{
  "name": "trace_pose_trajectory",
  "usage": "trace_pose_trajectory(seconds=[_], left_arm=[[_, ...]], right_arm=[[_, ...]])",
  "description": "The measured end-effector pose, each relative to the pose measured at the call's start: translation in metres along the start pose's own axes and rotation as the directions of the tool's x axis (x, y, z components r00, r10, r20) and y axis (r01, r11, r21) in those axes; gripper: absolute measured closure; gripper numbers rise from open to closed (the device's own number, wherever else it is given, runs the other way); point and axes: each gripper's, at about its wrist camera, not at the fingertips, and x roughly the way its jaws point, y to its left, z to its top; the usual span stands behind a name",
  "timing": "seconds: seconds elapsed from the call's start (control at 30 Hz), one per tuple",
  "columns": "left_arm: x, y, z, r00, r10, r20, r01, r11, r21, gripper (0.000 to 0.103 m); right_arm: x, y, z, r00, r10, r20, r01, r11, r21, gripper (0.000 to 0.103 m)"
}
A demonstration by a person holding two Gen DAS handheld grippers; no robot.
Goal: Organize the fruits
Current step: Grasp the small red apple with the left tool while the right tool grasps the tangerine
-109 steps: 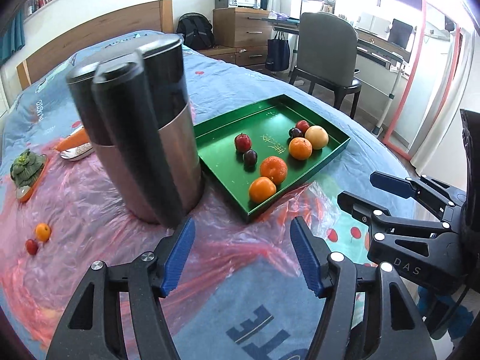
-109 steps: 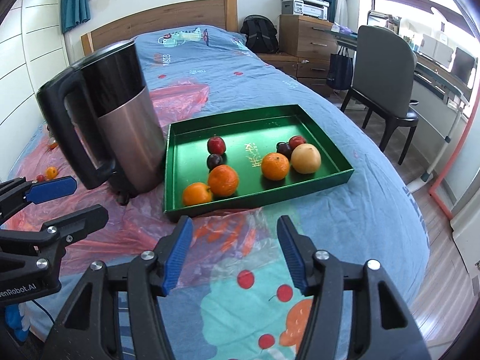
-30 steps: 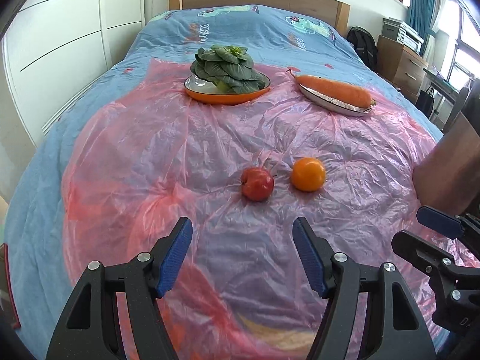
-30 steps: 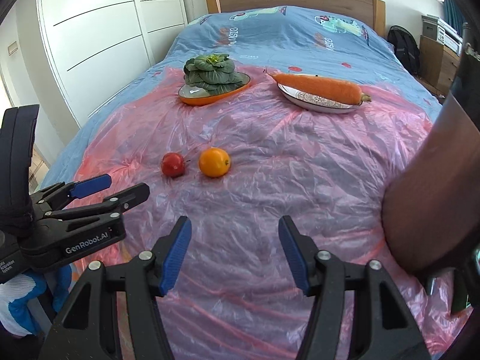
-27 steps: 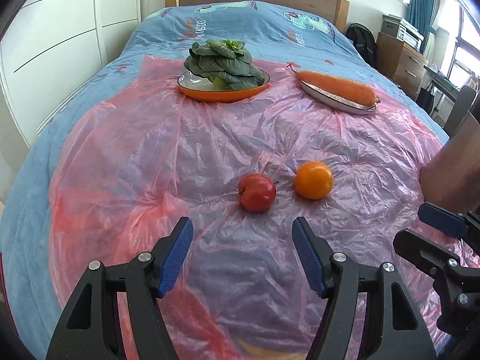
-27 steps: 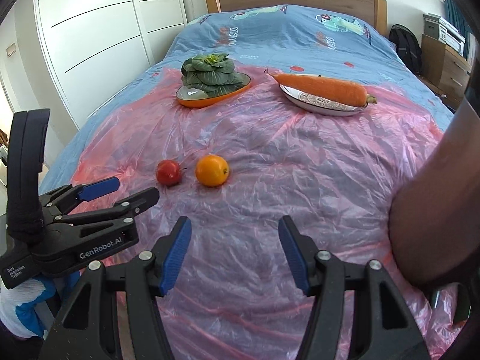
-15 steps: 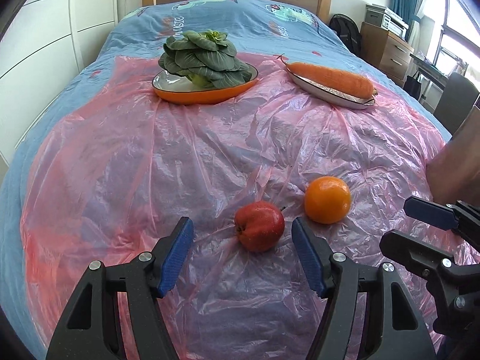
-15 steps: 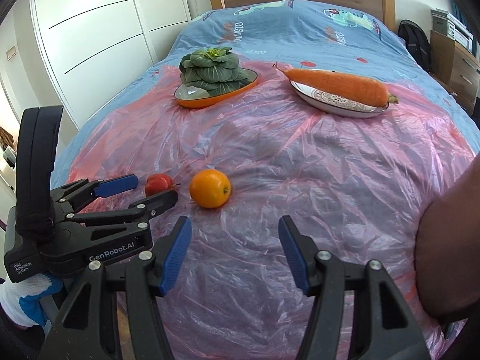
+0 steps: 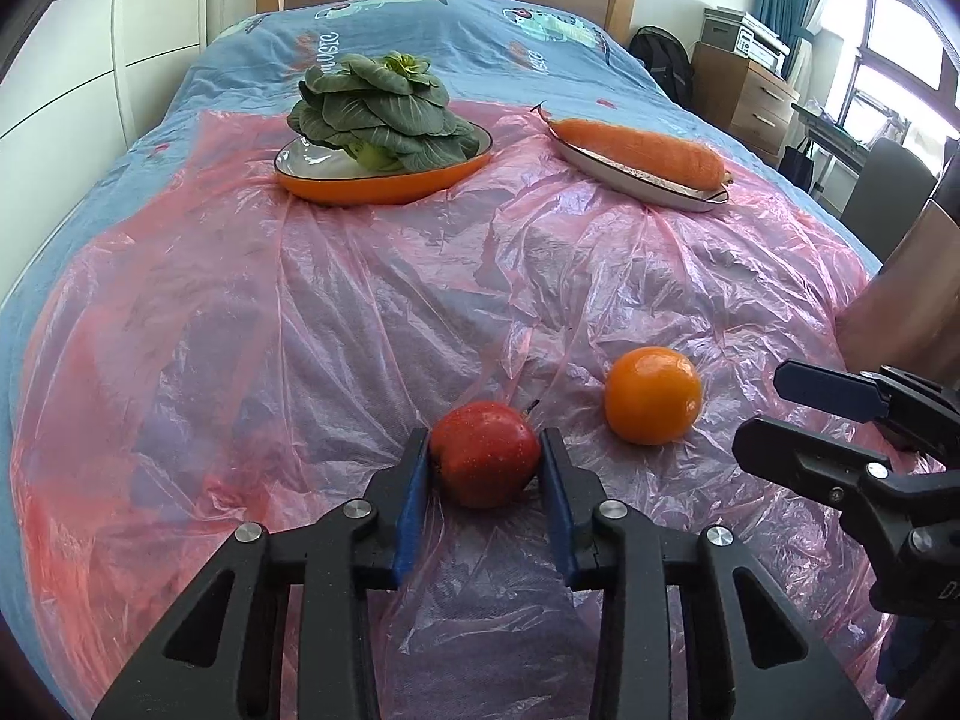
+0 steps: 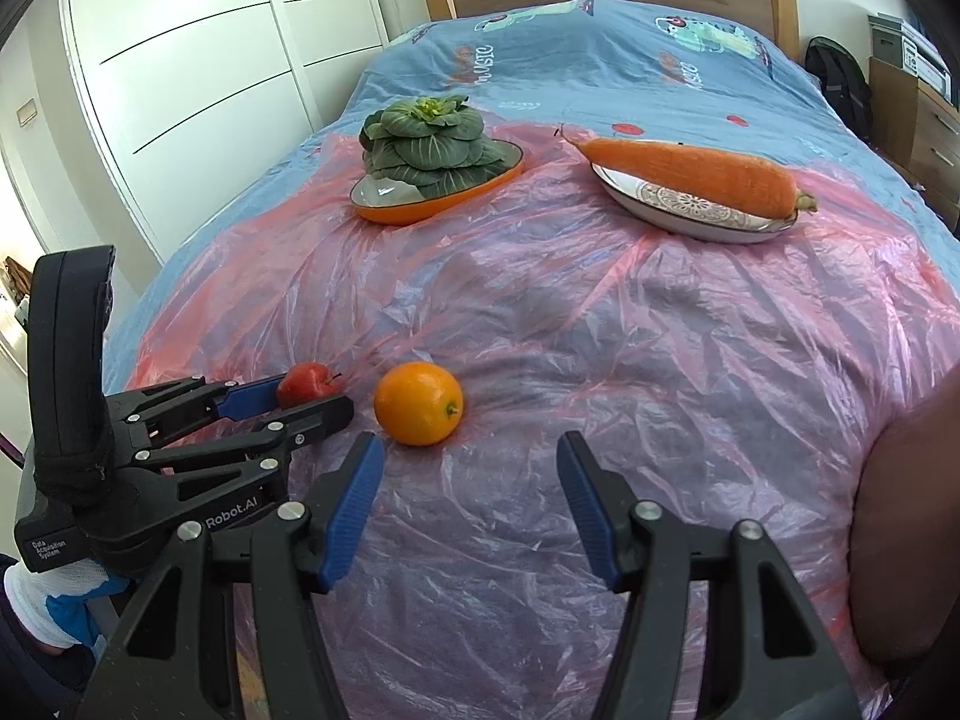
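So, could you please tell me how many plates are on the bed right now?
2. The orange plate holding the greens sits at the far left; the patterned plate under the carrot sits at the far right. The brown thing at the right edge may hide more.

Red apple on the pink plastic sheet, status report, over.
Left hand-held gripper shut on round red apple. Right hand-held gripper open, short of round orange. Nothing blocking.

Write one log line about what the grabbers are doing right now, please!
left gripper: just closed on red apple | right gripper: open, empty, near orange | surface: pink plastic sheet
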Motion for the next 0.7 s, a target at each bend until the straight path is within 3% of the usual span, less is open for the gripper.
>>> trace_pose_trajectory(seconds=[0.17, 0.37, 0.7], left_arm=[[-0.01, 0.008, -0.003, 0.999, 0.014, 0.03, -0.012, 0.999, -0.053, 0.073], [-0.024, 0.014, -0.013, 0.996, 0.069, 0.061, -0.061, 0.991, -0.121, 0.073], [-0.031, 0.02, -0.025, 0.993, 0.074, 0.09, -0.056, 0.98, -0.193, 0.073]], right_arm=[[0.01, 0.008, 0.004, 1.0, 0.015, -0.003, -0.015, 1.0, -0.01, 0.026], [0.025, 0.017, 0.008, 0.999, 0.026, -0.018, -0.027, 0.999, -0.022, 0.047], [0.044, 0.027, 0.013, 0.999, -0.01, -0.047, 0.008, 0.999, -0.047, 0.055]])
